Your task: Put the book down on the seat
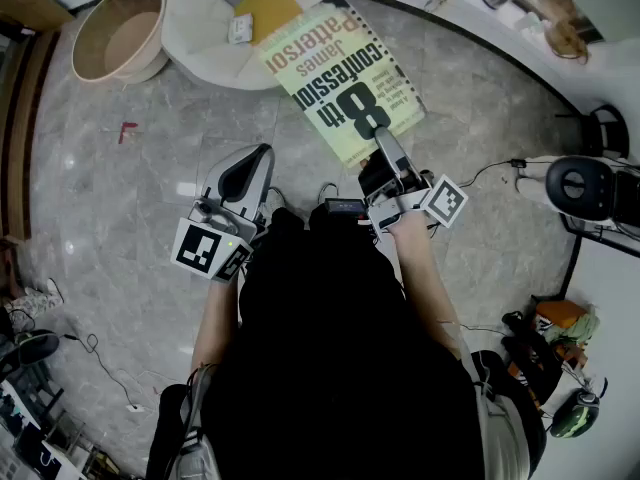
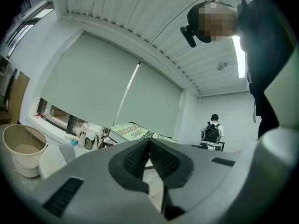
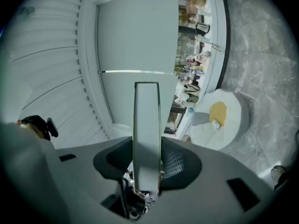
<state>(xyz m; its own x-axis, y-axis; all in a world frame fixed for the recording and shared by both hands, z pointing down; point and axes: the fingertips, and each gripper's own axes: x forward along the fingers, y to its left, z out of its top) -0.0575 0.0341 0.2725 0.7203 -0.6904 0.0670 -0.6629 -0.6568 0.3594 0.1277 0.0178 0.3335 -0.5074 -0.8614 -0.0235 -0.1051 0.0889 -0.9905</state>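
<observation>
Right gripper point(image 1: 384, 146) pinches the book point(image 1: 340, 68) by one edge only, so it may pivot and slide off the seat point(image 1: 190, 26) edge; left gripper point(image 1: 256, 160) pressed together, empty.

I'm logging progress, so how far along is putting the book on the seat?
Done: the book is gripped at its edge in the right claw. In hand: it is held cover up, its far corner by the white seat's rim. Left: set it on the seat and release. The left claw is shut and empty.
</observation>
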